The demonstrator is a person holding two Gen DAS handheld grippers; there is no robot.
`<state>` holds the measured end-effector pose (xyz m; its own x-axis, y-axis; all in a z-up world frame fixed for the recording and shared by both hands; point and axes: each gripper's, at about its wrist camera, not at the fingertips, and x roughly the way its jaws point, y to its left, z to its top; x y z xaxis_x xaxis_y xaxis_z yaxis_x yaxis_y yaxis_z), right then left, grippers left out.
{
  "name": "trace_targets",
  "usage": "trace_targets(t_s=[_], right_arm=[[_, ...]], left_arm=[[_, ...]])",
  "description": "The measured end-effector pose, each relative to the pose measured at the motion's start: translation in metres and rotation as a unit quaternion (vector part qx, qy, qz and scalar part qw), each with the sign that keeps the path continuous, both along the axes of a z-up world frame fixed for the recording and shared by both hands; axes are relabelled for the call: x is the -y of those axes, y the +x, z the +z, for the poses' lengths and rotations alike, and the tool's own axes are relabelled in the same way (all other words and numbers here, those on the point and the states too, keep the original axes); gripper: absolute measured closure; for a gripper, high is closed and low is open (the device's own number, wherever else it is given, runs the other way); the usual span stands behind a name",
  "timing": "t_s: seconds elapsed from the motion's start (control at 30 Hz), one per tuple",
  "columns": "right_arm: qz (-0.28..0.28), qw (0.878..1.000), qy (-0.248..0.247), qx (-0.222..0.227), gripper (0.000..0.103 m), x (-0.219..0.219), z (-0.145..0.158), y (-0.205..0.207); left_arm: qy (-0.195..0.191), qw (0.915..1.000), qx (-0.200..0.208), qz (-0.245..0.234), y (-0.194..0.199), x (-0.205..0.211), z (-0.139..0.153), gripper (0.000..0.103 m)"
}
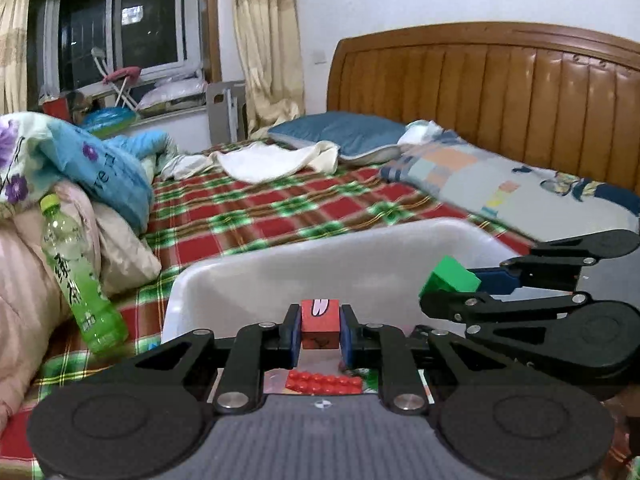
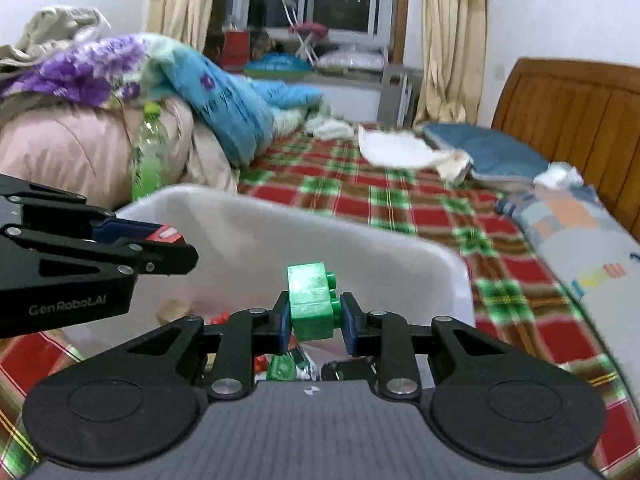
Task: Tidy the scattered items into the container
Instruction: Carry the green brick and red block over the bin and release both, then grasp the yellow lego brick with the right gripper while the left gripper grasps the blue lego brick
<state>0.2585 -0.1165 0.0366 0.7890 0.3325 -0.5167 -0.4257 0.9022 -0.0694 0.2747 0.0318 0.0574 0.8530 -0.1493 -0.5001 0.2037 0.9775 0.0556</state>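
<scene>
My left gripper (image 1: 320, 330) is shut on a red block (image 1: 320, 322) with a printed face, held over the white plastic tub (image 1: 360, 256). My right gripper (image 2: 314, 320) is shut on a green toy brick (image 2: 312, 300) with studs, also over the tub (image 2: 400, 252). In the left wrist view the right gripper (image 1: 452, 292) shows at the right with the green brick (image 1: 450, 276). In the right wrist view the left gripper (image 2: 176, 252) shows at the left with the red block (image 2: 166, 236). A red studded brick (image 1: 324, 382) and other small items lie inside the tub.
The tub sits on a bed with a red and green plaid cover (image 1: 260, 216). A green drink bottle (image 1: 80, 276) leans on pink bedding at the left. Piled quilts (image 2: 120, 80), a blue pillow (image 1: 344, 132) and a wooden headboard (image 1: 500, 92) surround the bed.
</scene>
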Motion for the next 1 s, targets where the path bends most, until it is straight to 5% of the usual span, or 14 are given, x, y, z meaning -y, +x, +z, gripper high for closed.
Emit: trace_targets(t_s=[0.1,0.17,0.33,0.47,0.7,0.87,1.0], right_arm=[[-0.006,1.0,-0.002,-0.008,0.068,0.0,-0.005,0.003],[-0.007,1.0,-0.004,-0.003,0.044,0.001,-0.006,0.0],[-0.021,1.0,-0.011,0.019,0.041,0.009,0.002,-0.011],[-0.035,0.998,0.008,0.048,0.021,0.023,0.019,-0.033],[-0.033,0.997,0.032,0.068,0.005,0.038,0.034,-0.088],[-0.016,0.999,0.024,0.03,0.003,0.036,0.004,-0.113],[-0.025,0.999,0.031,0.0,0.007,0.031,-0.042,-0.132]], left_arm=[[-0.004,0.9999,-0.011,0.0,0.005,-0.001,-0.003,0.075],[0.004,0.9999,-0.014,-0.003,0.006,0.002,-0.004,0.059],[0.001,0.9999,-0.006,0.015,-0.007,-0.001,0.0,0.028],[0.0,1.0,0.0,0.009,-0.028,0.0,0.01,0.024],[-0.063,0.9975,-0.026,-0.021,-0.093,-0.01,0.009,0.023],[-0.042,0.9967,-0.065,-0.023,-0.132,-0.013,-0.025,0.023],[-0.069,0.9921,-0.103,-0.017,-0.153,-0.027,-0.057,0.023]])
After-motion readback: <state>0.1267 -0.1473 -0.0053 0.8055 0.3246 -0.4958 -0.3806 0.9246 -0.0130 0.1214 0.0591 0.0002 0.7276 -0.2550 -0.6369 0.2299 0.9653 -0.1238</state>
